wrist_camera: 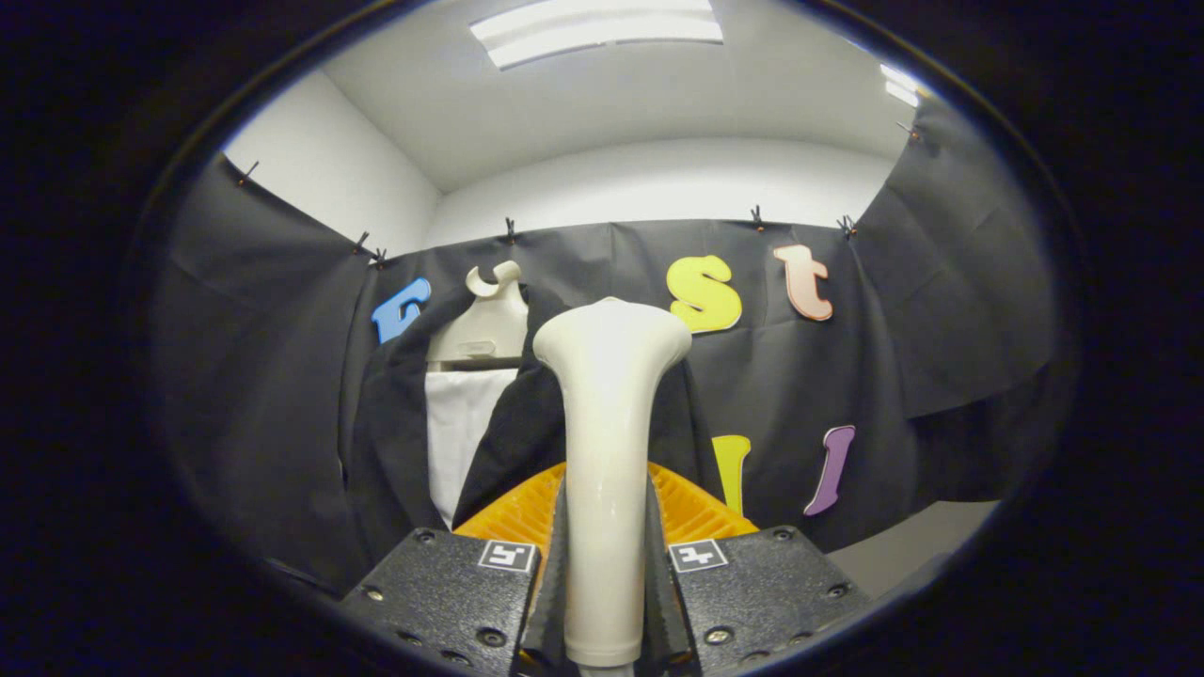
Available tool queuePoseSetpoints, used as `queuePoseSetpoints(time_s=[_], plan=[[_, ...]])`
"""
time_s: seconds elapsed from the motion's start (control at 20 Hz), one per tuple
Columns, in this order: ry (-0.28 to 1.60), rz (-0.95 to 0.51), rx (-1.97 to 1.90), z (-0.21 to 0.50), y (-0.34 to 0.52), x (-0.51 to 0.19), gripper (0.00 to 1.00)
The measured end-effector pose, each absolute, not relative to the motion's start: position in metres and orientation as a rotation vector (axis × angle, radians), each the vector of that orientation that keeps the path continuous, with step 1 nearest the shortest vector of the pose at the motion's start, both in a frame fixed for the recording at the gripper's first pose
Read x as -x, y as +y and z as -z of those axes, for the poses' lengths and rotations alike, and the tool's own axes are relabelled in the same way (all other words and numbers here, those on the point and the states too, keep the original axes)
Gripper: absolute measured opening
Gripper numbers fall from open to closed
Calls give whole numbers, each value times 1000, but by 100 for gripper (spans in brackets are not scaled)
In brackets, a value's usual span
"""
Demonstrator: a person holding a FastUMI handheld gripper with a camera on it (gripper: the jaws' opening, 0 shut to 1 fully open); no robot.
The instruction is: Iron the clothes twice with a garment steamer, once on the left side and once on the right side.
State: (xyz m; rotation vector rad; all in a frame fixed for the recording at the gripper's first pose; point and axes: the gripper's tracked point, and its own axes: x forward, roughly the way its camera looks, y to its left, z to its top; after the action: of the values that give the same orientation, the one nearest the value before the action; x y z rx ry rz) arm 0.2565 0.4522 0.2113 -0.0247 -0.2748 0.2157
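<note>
My gripper [607, 527] is shut on the cream handle of the garment steamer [609, 414], which stands upright between the fingers with its flared head at the top. Beyond it hangs a dark jacket [390, 423] over a white shirt [459, 432] on a cream hanger [484, 324]. The steamer head is a little to the right of the shirt front and hides part of the jacket's right side. I cannot tell how far the head is from the cloth.
The black booth cloth runs behind the garment and round both sides. A pale floor or table strip [903, 545] lies beyond the right finger. White walls and ceiling lights are above.
</note>
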Motion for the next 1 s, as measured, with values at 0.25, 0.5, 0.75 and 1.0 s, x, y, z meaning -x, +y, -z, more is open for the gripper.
queuePoseSetpoints(time_s=[0.25,0.5,0.75,1.0], plan=[[-225,-197,51,-184,447,-246,38],[-165,-187,69,-150,442,-232,38],[-93,-200,96,-110,449,-215,38],[-2,-216,118,-58,459,-199,38]])
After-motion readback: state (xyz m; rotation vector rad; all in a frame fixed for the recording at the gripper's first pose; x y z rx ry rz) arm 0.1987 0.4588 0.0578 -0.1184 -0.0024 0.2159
